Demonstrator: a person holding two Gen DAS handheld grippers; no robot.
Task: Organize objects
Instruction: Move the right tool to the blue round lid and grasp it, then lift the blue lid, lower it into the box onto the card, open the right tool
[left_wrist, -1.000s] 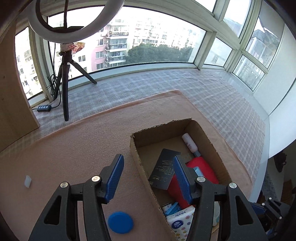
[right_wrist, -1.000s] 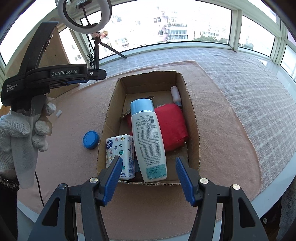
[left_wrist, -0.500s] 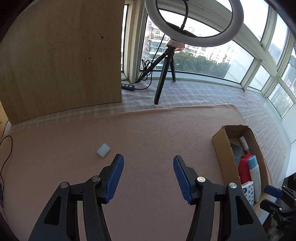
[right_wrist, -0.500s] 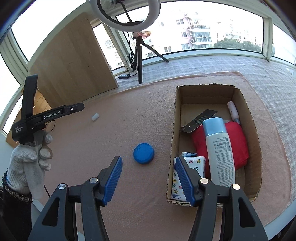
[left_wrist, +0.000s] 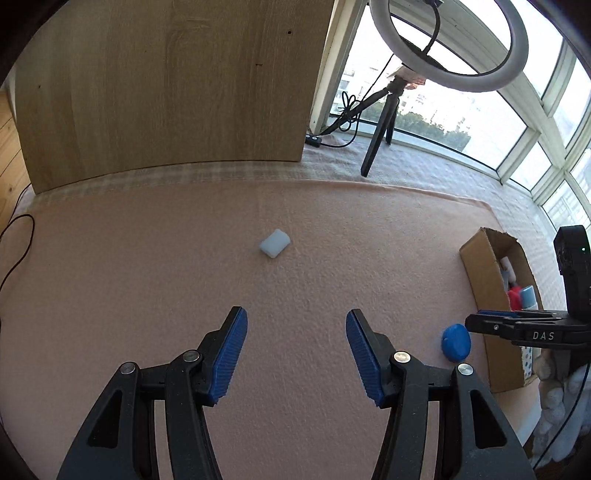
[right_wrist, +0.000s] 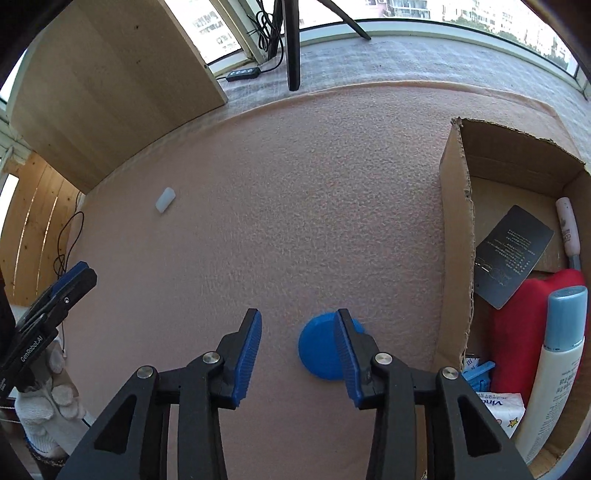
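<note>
A small white block (left_wrist: 274, 243) lies on the pink mat ahead of my left gripper (left_wrist: 296, 354), which is open and empty. The same white block (right_wrist: 164, 199) shows far left in the right wrist view. My right gripper (right_wrist: 298, 356) is open and low over the mat, and a round blue lid (right_wrist: 320, 350) lies just under its right finger. That blue lid (left_wrist: 455, 342) sits beside the cardboard box (left_wrist: 480, 273). The cardboard box (right_wrist: 456, 236) holds a black card (right_wrist: 511, 254), a red pouch (right_wrist: 517, 325), a white lotion bottle (right_wrist: 554, 373), a pink tube (right_wrist: 568, 229) and a tissue pack (right_wrist: 502, 404).
A wooden panel (left_wrist: 166, 85) stands at the back left. A ring light on a tripod (left_wrist: 380, 125) and a cable with a remote (right_wrist: 243, 74) sit by the windows. A gloved hand (right_wrist: 51, 410) holds the left gripper at the mat's left edge.
My left gripper has swung from over the box to face the white block. My right gripper has moved left and down from the box to the blue lid.
</note>
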